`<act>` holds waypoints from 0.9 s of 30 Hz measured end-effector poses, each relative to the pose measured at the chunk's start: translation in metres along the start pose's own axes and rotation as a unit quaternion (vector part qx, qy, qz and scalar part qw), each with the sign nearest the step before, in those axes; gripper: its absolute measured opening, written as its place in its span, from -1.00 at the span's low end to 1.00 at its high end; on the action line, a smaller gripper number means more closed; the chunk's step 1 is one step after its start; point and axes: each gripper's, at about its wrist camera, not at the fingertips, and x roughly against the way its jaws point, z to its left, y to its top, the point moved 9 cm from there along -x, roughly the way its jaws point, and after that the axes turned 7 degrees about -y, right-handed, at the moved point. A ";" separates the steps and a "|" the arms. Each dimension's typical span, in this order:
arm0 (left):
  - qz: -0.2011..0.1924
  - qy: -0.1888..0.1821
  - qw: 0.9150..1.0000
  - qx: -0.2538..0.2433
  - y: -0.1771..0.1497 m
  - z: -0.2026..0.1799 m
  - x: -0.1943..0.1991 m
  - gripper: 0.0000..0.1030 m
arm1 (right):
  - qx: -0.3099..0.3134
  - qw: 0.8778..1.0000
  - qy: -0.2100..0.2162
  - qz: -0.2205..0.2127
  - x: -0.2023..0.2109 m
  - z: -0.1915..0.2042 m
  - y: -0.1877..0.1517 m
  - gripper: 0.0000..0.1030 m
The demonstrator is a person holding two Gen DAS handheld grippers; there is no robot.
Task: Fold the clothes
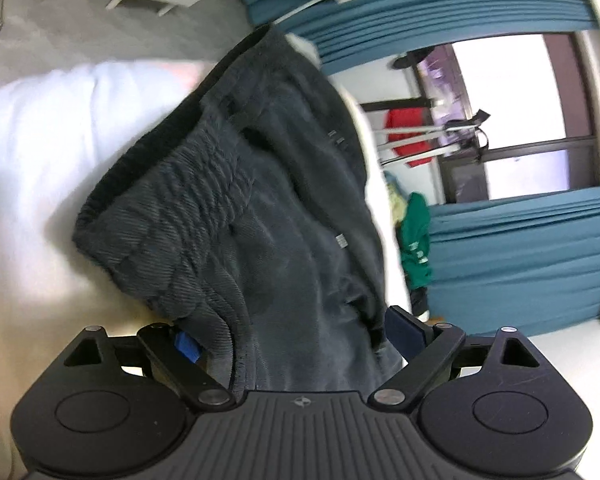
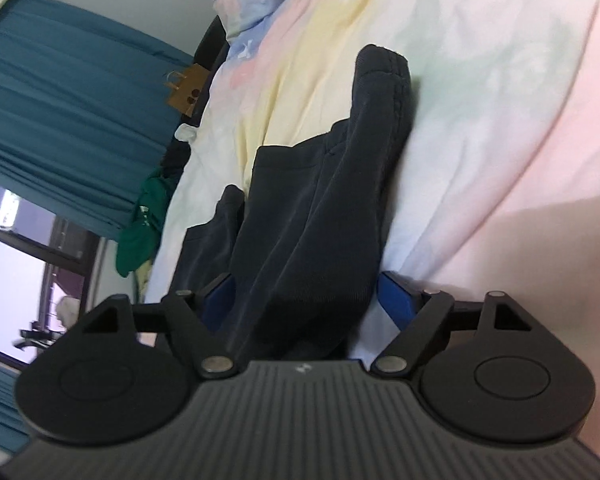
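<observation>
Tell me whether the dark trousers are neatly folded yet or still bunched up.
Still bunched up. The dark trousers drape in loose wrinkles over the pastel bedding, fabric passing between both the left gripper and right gripper.
</observation>
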 end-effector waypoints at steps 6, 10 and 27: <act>0.046 0.004 0.997 0.064 -0.013 0.022 -0.021 0.66 | 0.058 0.997 0.024 -0.037 -0.003 0.021 0.010 0.61; 0.029 -0.020 0.998 0.054 -0.008 0.012 -0.023 0.65 | 0.101 0.988 0.090 -0.074 0.012 0.043 0.018 0.62; 0.028 0.016 0.999 0.039 -0.014 0.018 -0.045 0.12 | 0.093 0.995 0.031 -0.001 -0.009 0.024 0.001 0.49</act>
